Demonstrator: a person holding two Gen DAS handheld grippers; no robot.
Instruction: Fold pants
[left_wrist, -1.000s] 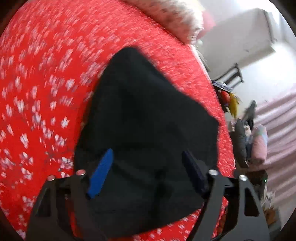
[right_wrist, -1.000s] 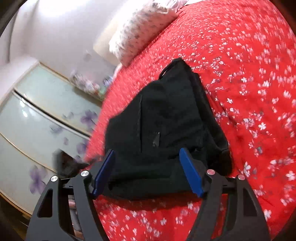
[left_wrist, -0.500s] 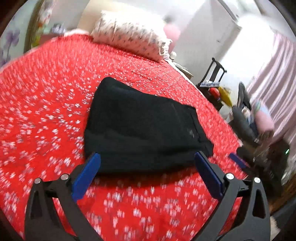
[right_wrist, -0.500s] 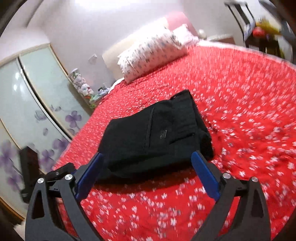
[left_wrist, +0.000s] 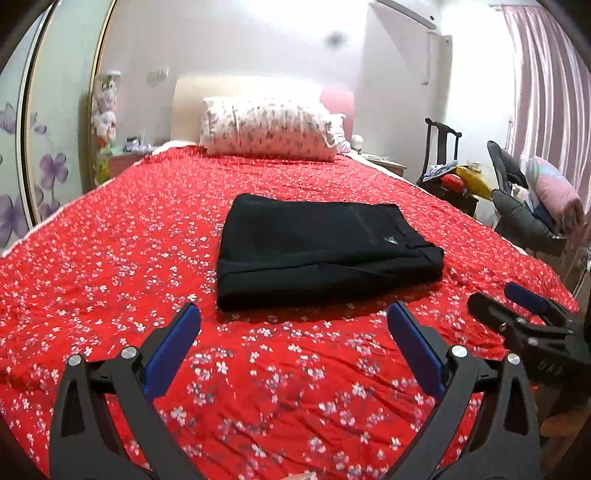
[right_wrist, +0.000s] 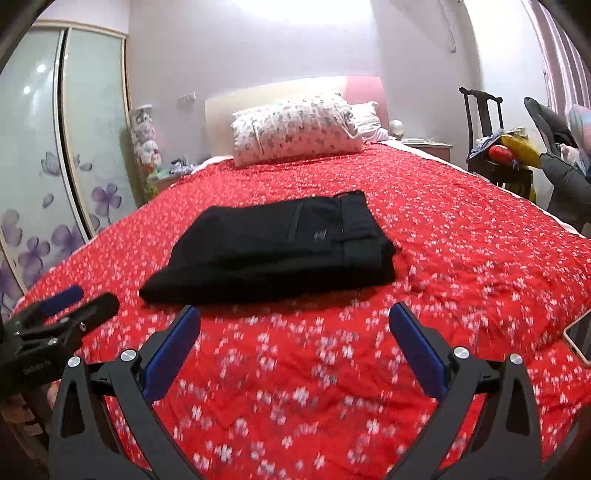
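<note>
Both tongs hung back over the near end of the bed, w/ nothing in them: left gripper (left_wrist: 293, 345) had its blue pads (left_wrist: 171, 350) spread wide, empty, and right gripper (right_wrist: 294, 347) stood the same, wide apart & gripping nothing. Neither touched cloth; each sat well short of the pants (left_wrist: 325, 254), prob. because the job looked done and there was no reason to crowd the stack. Pants lay mid-bed on the red floral bedspread (left_wrist: 110, 258) as a compact black rectangle, several layers thick, waistband side w/ small logo toward the right, folded edge facing the cameras. From the right wrist view the same bundle (right_wrist: 277, 251) sat flat, corners roughly squared, left corner tapering a bit. Each wrist view caught the other tool off to its side, so the two were held side by side, approx. level. Pillow (left_wrist: 269, 127) stayed at the headboard, well apart from the bundle. A phone-like slab (right_wrist: 580, 339) rested at the right bed edge. Judging by the tidy stack, folding was about complete; at most a light pat on that left corner remained.
</note>
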